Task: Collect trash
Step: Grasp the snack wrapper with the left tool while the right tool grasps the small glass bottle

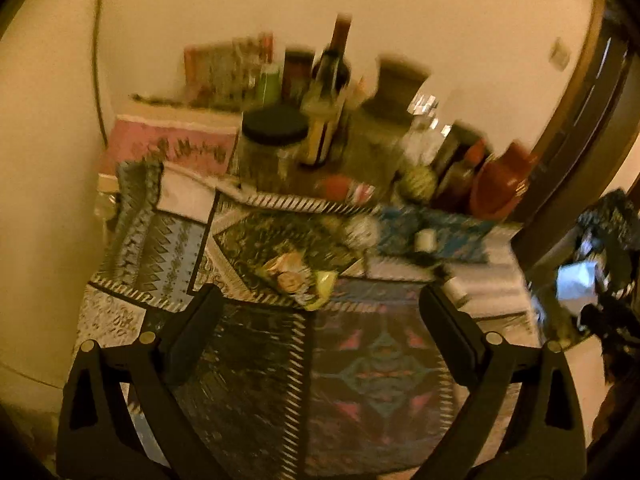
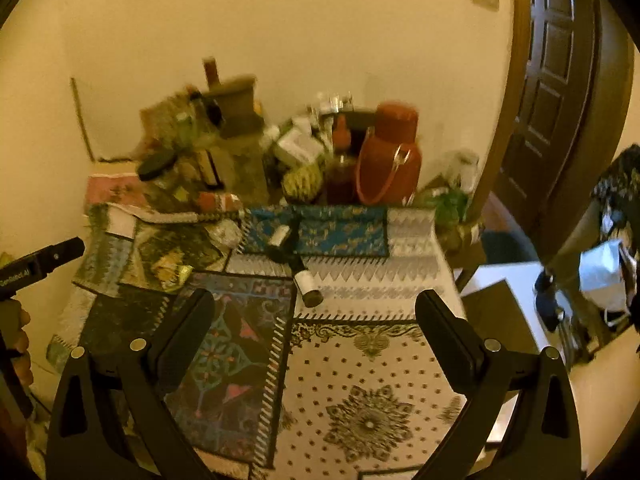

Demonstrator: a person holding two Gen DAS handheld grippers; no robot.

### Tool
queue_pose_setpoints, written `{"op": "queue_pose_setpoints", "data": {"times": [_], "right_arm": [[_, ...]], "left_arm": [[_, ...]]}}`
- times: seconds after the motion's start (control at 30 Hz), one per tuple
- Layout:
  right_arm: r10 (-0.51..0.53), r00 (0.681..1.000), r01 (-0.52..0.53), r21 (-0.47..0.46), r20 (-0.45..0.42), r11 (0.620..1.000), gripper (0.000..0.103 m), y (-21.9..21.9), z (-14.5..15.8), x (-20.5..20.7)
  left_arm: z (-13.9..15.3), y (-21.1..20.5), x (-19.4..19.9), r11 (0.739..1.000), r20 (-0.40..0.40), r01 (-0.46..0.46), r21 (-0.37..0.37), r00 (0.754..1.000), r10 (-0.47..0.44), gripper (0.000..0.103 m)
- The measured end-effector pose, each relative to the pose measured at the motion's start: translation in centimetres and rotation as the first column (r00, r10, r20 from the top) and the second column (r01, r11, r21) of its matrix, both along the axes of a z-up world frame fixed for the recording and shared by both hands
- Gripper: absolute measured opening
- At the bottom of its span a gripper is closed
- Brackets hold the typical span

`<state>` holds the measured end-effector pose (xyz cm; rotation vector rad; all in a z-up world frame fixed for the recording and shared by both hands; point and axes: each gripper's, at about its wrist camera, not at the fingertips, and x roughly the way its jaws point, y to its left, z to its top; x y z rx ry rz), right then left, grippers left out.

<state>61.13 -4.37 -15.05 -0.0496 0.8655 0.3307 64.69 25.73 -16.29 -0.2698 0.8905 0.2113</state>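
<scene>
A crumpled yellow-green snack wrapper (image 1: 298, 276) lies on the patchwork tablecloth (image 1: 372, 364), just beyond my open left gripper (image 1: 320, 300). The right wrist view has the same wrapper (image 2: 170, 268) at the left. A crumpled foil ball (image 1: 360, 230) (image 2: 228, 232) sits farther back. Two small dark bottles with white labels (image 2: 306, 282) (image 2: 280, 236) lie on their sides ahead of my open right gripper (image 2: 314, 304). Nothing is between either gripper's fingers. The left gripper's body (image 2: 40, 266) and a hand show at the left edge of the right wrist view.
The back of the table is crowded with bottles, jars, a dark-lidded jar (image 1: 274, 128), a red thermos jug (image 2: 390, 156) and boxes against the wall. A dark wooden door (image 2: 560, 80) stands at the right. A white bag (image 2: 604, 276) hangs at the far right.
</scene>
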Motion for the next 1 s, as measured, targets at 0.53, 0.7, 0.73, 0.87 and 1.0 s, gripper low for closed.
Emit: {"op": "queue_pose_setpoints", "data": {"times": [0.53, 0.7, 0.73, 0.87, 1.0], "right_arm": [[0.009, 0.968, -0.025, -0.062, -0.252, 0.998, 0.091, 5.2, -13.7, 10.3], [0.039, 0.959, -0.059, -0.063, -0.282, 0.996, 0.074, 6.2, -15.3, 11.6], [0.049, 0.956, -0.072, -0.068, -0.288, 0.995, 0.067, 6.5, -15.5, 11.8], [0.062, 0.955, -0.092, -0.093, -0.289, 0.991, 0.047, 7.3, -16.0, 11.9], [0.06, 0.957, -0.096, -0.115, -0.284, 0.989, 0.026, 7.7, -15.9, 11.3]], "left_arm": [[-14.2, 5.9, 9.5, 0.973, -0.252, -0.135, -0.189, 0.964, 0.085, 0.098], [-15.7, 6.2, 10.0, 0.939, -0.274, -0.238, -0.249, 0.947, 0.168, 0.093], [-15.6, 5.8, 10.1, 0.943, -0.262, -0.242, -0.229, 0.948, 0.179, 0.089], [-15.5, 4.5, 10.9, 0.966, -0.256, -0.213, -0.147, 0.951, 0.171, 0.073], [-15.6, 3.1, 11.0, 0.982, -0.251, -0.185, -0.025, 0.952, 0.173, 0.058]]}}
